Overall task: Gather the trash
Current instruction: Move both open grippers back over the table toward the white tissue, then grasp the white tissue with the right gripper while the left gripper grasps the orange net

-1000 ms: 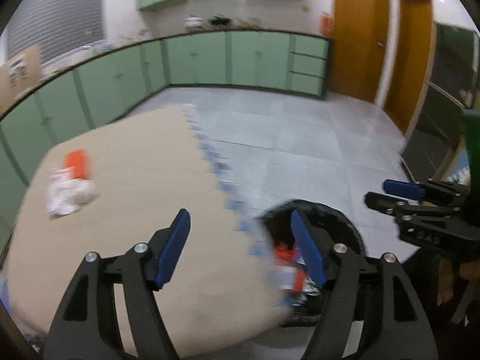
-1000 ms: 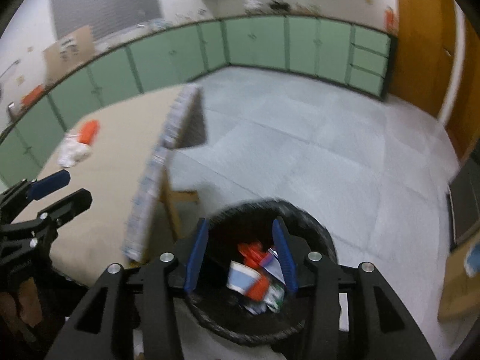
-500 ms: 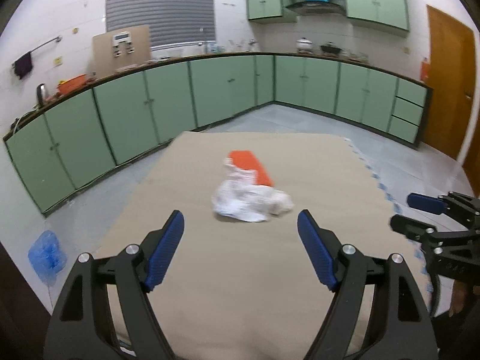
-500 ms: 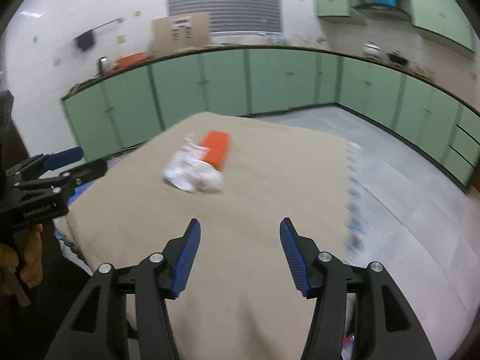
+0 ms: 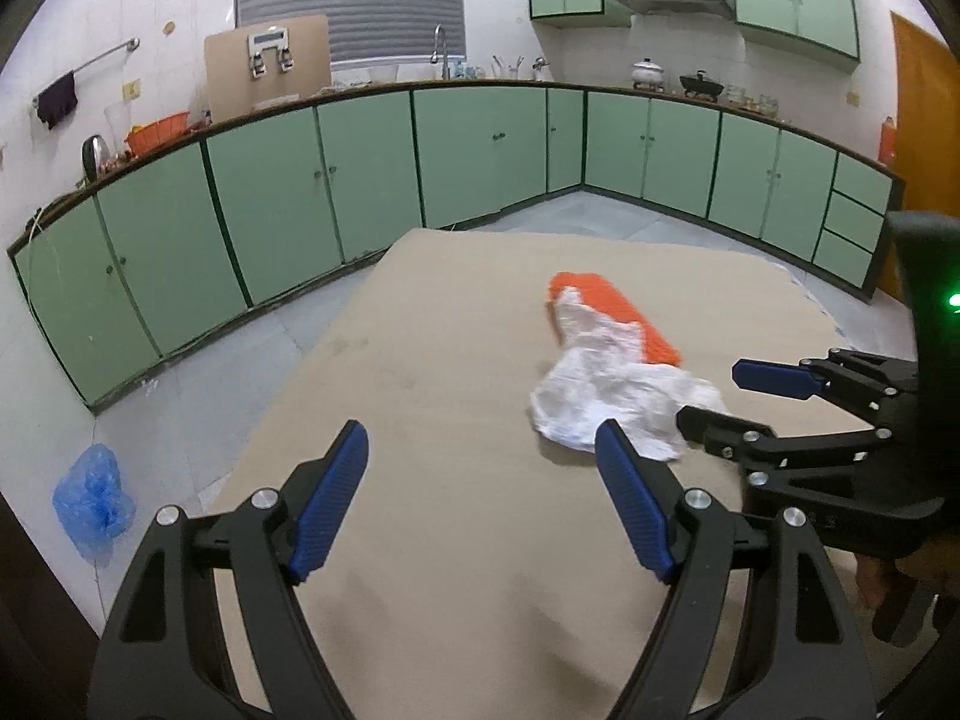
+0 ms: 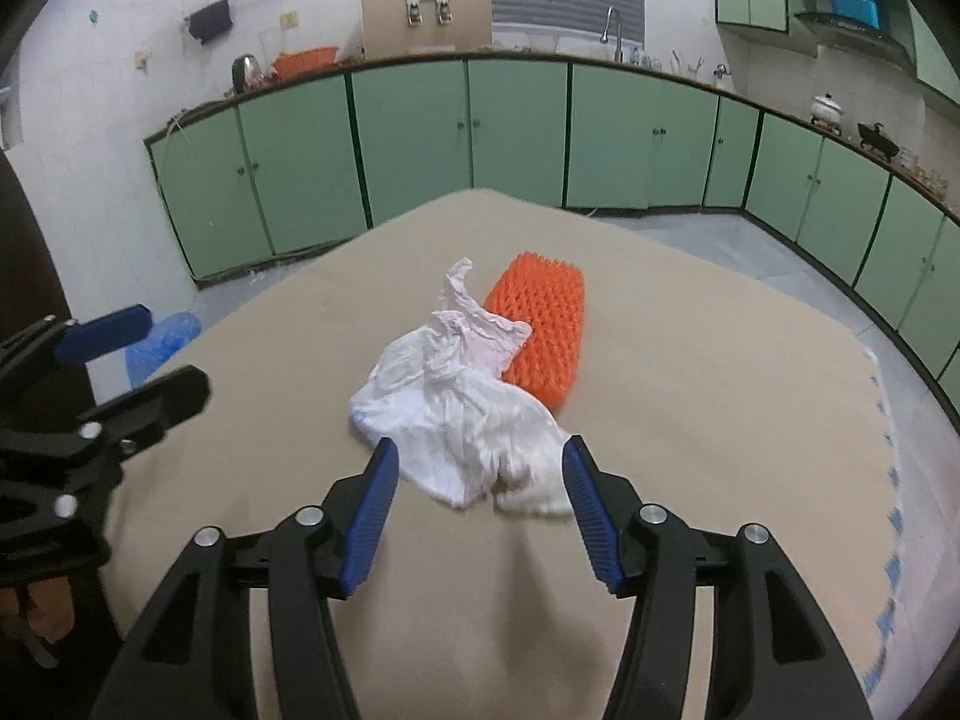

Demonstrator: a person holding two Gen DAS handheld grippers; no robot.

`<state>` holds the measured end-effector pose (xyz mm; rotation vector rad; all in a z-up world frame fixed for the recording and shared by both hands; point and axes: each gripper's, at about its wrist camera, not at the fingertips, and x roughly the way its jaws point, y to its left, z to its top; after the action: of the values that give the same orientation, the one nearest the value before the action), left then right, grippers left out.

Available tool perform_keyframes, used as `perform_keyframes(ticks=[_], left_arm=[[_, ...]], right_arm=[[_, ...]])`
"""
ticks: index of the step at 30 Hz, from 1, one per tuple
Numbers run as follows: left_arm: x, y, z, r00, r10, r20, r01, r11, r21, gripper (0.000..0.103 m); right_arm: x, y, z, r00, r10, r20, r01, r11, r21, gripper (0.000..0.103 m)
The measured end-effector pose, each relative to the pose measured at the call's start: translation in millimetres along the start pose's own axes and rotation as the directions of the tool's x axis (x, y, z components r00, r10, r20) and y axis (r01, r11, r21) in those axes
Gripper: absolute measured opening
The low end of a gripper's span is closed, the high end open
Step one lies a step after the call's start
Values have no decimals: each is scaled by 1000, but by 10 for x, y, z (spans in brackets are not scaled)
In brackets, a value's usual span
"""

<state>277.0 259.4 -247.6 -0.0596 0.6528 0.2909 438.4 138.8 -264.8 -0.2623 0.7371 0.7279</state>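
Tissue lies between my open right tongs; I'd close low. Left tongs gape empty.

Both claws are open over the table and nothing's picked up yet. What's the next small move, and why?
Probably ease the right claw forward and down onto the crumpled white tissue. Its open fingers already frame the near edge of that tissue, which lies on the tan table partly over the orange foam net. The left claw is also open but points at bare tabletop beside it.
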Motion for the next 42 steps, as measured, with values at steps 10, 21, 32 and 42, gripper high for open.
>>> perform_keyframes(ticks=[10, 21, 32, 42], left_arm=[[201, -5, 50, 1000, -11, -15, 10, 1000, -13, 75], [302, -419, 248, 998, -62, -18, 62, 998, -8, 74], [1000, -1047, 461, 991, -62, -120, 67, 997, 37, 74], [1520, -1255, 557, 975, -49, -218, 58, 998, 35, 8]], right_arm=[[312, -5, -36, 996, 37, -76, -40, 998, -47, 12], [-473, -617, -7, 995, -10, 97, 7, 999, 31, 10], [-199, -1341, 29, 992, -85, 97, 72, 989, 131, 10], [-200, -1591, -15, 992, -73, 105, 55, 985, 164, 10]])
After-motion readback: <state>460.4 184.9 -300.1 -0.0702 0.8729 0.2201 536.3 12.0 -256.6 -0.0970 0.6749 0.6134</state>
